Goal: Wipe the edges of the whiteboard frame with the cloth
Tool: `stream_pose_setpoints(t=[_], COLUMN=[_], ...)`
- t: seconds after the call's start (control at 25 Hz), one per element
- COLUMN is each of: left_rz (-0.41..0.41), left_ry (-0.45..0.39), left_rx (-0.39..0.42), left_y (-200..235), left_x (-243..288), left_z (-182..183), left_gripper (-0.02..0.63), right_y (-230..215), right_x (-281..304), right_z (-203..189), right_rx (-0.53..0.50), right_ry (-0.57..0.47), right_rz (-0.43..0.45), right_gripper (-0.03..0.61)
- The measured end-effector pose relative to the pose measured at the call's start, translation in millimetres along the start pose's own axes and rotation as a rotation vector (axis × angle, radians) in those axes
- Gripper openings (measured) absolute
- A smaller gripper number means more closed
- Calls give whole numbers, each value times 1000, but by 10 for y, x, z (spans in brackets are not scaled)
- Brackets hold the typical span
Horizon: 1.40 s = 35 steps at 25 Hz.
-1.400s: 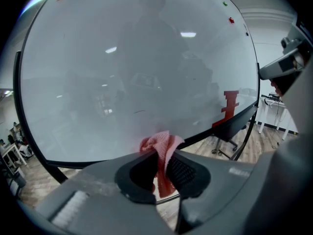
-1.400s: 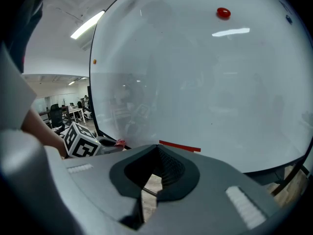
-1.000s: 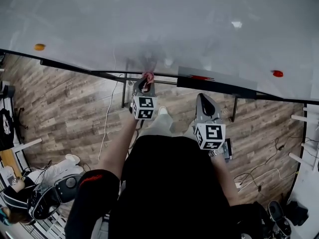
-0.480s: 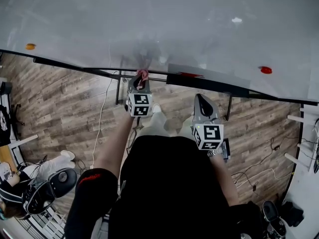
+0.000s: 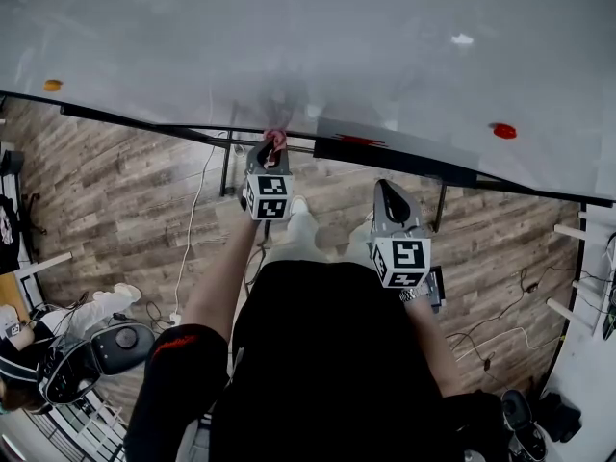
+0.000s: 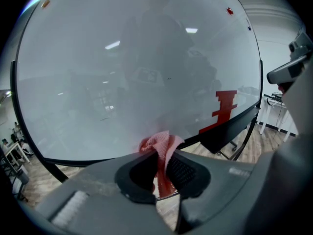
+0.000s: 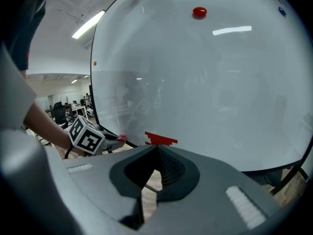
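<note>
The whiteboard (image 5: 308, 46) fills the top of the head view, with its dark bottom frame edge (image 5: 144, 123) running across. My left gripper (image 5: 272, 149) is shut on a pink cloth (image 5: 276, 139), which is pressed against that bottom edge. In the left gripper view the pink cloth (image 6: 160, 153) bunches between the pads, touching the whiteboard frame (image 6: 98, 159). My right gripper (image 5: 388, 192) hangs lower and to the right, below the board's tray (image 5: 385, 154), shut with nothing in it; its jaws (image 7: 155, 153) meet at the tips.
A red magnet (image 5: 503, 130) and an orange magnet (image 5: 51, 85) sit on the board. The board's stand legs (image 5: 225, 166) rise from a wood floor. Cables (image 5: 197, 219), a chair (image 5: 91, 359) and a person at lower left lie around.
The left gripper with the cloth has crept slightly along the bottom frame edge; the view has shifted a little. The right gripper has stayed put.
</note>
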<state>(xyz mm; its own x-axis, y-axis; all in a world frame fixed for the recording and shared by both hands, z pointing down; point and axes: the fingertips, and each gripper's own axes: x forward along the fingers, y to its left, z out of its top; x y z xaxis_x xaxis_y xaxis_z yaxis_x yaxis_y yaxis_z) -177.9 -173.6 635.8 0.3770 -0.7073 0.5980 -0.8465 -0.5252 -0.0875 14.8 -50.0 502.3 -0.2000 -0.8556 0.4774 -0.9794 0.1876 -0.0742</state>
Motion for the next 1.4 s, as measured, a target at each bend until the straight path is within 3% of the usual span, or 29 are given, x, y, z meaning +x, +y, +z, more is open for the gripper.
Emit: stream_pose_setpoints(t=[1.4], left_rz=[-90], left_ry=[11], left_rx=[93], left_y=[-647], left_x=[38], left_z=[147], left_gripper=[46], right_y=[-184], right_x=[5], right_z=[-26], right_rx=[16], right_ry=[5], right_rz=[25], right_gripper=[2])
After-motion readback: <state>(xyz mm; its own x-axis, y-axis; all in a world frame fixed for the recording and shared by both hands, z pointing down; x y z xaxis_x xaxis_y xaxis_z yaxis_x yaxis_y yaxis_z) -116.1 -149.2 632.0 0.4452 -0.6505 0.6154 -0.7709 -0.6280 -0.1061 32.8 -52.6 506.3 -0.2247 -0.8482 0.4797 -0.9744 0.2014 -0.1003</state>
